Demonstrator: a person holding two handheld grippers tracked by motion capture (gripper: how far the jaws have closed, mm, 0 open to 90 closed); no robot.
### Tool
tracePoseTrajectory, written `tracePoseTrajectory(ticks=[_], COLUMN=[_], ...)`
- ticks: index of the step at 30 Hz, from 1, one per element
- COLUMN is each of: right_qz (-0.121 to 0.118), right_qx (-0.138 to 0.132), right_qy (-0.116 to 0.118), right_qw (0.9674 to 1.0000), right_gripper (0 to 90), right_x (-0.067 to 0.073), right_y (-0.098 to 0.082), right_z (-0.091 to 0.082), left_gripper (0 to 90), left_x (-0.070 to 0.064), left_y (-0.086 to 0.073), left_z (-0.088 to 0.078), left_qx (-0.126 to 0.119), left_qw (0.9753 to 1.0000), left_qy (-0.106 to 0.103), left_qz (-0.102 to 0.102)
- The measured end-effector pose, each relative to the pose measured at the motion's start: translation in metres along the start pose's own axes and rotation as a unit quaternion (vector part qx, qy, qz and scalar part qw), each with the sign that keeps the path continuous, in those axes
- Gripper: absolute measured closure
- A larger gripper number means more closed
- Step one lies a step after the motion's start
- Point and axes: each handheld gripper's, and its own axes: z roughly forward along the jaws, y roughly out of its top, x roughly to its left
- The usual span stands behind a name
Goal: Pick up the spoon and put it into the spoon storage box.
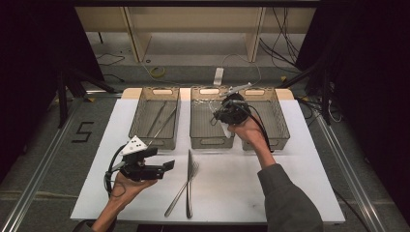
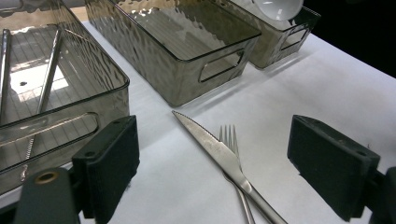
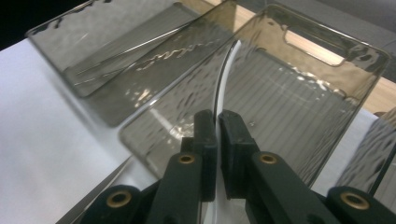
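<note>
Right gripper (image 1: 227, 112), upper centre of the high view, clamped on the thin handle of a white spoon (image 3: 223, 81) above the middle bin (image 1: 199, 137); the spoon looks light, stiff and slippery, best pinched mid-handle. Left gripper (image 1: 164, 168), lower left, open and empty. White table (image 1: 290, 193) carries a knife (image 1: 188, 183) and fork (image 1: 180, 191); dark room beyond.

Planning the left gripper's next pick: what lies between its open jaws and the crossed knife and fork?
Only bare white table, as the left gripper view shows. The left gripper stands open and empty, with the knife lying across the fork just ahead.
</note>
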Motion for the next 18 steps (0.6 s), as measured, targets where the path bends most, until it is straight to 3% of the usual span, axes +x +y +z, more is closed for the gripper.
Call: tracePoseTrajectory(ticks=[18], right_qz=[0.028], right_qx=[0.002], right_qy=[-0.037], right_qw=[0.9989], right_gripper=[86.6], right_x=[-0.009], right_y=[0.013], right_z=[0.031], left_gripper=[16.3], left_x=[-0.002], left_y=[0.0], left_z=[0.001], left_qx=[0.001], left_qw=[1.0], left_qy=[-0.006], left_qz=[0.005])
